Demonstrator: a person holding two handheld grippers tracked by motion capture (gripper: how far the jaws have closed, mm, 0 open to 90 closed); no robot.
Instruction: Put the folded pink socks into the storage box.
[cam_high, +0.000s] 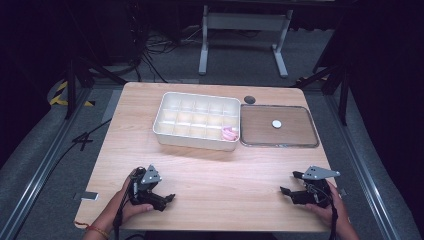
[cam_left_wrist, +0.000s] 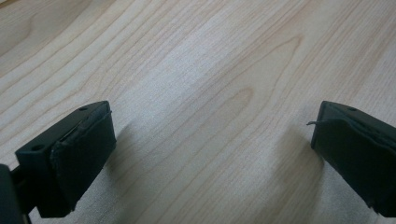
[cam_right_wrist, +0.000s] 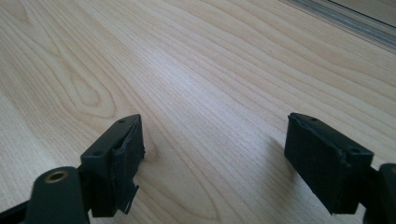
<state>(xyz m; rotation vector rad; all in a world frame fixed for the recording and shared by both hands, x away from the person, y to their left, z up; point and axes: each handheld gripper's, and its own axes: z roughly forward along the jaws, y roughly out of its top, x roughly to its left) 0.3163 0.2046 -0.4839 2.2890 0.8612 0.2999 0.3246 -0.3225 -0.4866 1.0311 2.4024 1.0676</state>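
Both grippers sit low on the table (cam_high: 210, 175), jaws wide, nothing held: left gripper (cam_high: 161, 196), right gripper (cam_high: 291, 184). White disc (cam_high: 276, 123) lies in the flat tray (cam_high: 310, 142), well ahead of the right fingers (cam_right_wrist: 322, 158); it's thin, so pads may slip. Divided box (cam_high: 165, 137) beside it holds a pink item (cam_high: 229, 133) in its near corner cell.

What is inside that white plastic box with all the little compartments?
The white compartment box holds one pink item in its near-right corner cell. The other cells in sight look empty, though the near wall hides part of the front row's floor.
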